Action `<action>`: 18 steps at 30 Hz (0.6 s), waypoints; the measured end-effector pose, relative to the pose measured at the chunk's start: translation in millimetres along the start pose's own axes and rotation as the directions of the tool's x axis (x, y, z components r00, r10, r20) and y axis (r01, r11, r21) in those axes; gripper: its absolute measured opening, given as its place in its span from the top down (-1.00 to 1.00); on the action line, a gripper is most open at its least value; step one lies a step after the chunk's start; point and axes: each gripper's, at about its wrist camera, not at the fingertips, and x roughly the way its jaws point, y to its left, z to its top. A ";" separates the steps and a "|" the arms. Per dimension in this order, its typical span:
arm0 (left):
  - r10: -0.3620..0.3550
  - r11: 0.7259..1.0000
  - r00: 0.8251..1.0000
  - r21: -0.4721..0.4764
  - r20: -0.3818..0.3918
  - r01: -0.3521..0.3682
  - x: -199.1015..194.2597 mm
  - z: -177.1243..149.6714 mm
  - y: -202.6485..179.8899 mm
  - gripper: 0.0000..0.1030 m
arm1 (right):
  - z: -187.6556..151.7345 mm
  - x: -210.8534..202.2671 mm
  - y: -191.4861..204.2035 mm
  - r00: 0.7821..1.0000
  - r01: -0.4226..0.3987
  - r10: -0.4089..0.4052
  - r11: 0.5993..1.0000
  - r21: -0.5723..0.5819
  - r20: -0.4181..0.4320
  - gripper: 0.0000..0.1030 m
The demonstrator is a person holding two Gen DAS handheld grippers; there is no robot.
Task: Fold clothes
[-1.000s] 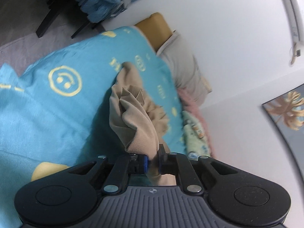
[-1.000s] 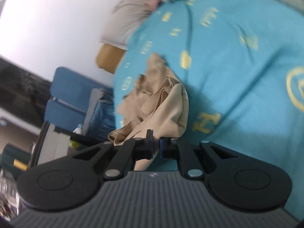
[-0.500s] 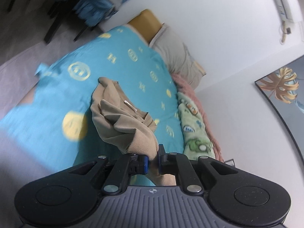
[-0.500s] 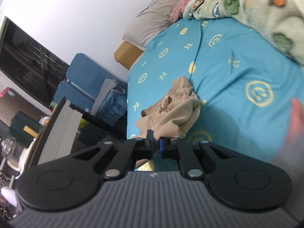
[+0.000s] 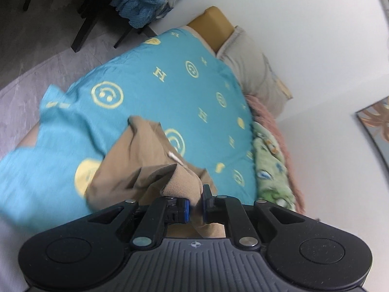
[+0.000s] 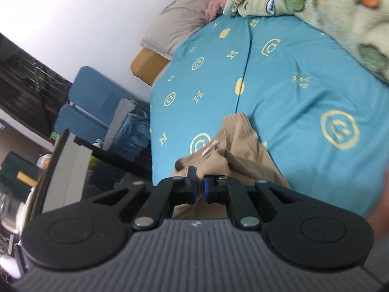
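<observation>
A tan garment (image 5: 136,160) is bunched over the teal bedsheet (image 5: 150,90) with yellow smiley prints. My left gripper (image 5: 195,206) is shut on a ribbed edge of the tan garment, which runs up and left from the jaws. In the right wrist view my right gripper (image 6: 199,189) is shut on another edge of the same garment (image 6: 245,150), which spreads onto the sheet (image 6: 291,102) ahead. The cloth between the two grips is crumpled and part of it is hidden behind the gripper bodies.
A grey pillow (image 5: 252,65) and tan headboard (image 5: 211,24) lie at the far end of the bed. A green cartoon blanket (image 5: 269,168) and pink blanket run along the wall side. A blue chair (image 6: 97,104) and dark furniture stand beside the bed.
Both grippers have come lower and closer to the bed with the garment still held. The garment now spreads more across the sheet instead of hanging in a bunch.
</observation>
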 end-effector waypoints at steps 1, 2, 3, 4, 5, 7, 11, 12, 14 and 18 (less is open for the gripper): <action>0.017 1.000 1.000 0.011 0.003 -0.017 12.2 9.2 -4.2 0.80 | 8.9 13.8 1.9 1.000 0.004 -0.004 1.000 -0.002 -0.008 0.82; 0.036 0.999 0.999 0.027 0.008 -0.036 25.2 18.7 -9.0 0.80 | 17.7 27.6 3.7 1.000 0.007 -0.007 1.000 -0.004 -0.014 0.82; 0.053 0.998 0.999 0.040 0.013 -0.053 38.2 27.8 -13.3 0.80 | 26.6 41.4 5.4 1.000 0.011 -0.011 1.000 -0.006 -0.021 0.82; 0.066 0.997 0.998 0.047 0.016 -0.066 50.9 36.5 -16.1 0.80 | 34.6 54.7 6.0 1.000 0.014 -0.014 1.000 -0.007 -0.028 0.82; 0.076 0.996 0.997 0.051 0.016 -0.076 63.3 44.3 -18.3 0.80 | 42.1 67.6 5.9 0.999 0.016 -0.016 1.000 -0.007 -0.034 0.82; 0.089 0.994 0.996 0.055 0.018 -0.090 86.7 56.5 -21.9 0.80 | 55.7 92.6 4.3 0.999 0.021 -0.021 1.000 -0.009 -0.047 0.81; 0.120 0.990 0.993 0.071 0.005 -0.120 126.6 70.4 -21.4 0.80 | 68.3 132.0 -8.2 0.997 0.039 -0.041 0.999 -0.029 -0.072 0.79; 0.129 0.988 0.992 0.081 0.004 -0.129 134.9 71.1 -19.3 0.80 | 68.8 140.4 -11.6 0.996 0.045 -0.048 0.998 -0.038 -0.079 0.79; 0.146 0.984 0.989 0.101 0.001 -0.146 151.5 72.5 -15.1 0.80 | 69.9 155.6 -16.2 0.993 0.066 -0.069 0.997 -0.040 -0.099 0.79; 0.179 0.974 0.984 0.141 -0.005 -0.176 182.9 75.4 -6.1 0.78 | 71.3 176.1 -16.4 0.989 0.087 -0.095 0.994 -0.072 -0.116 0.78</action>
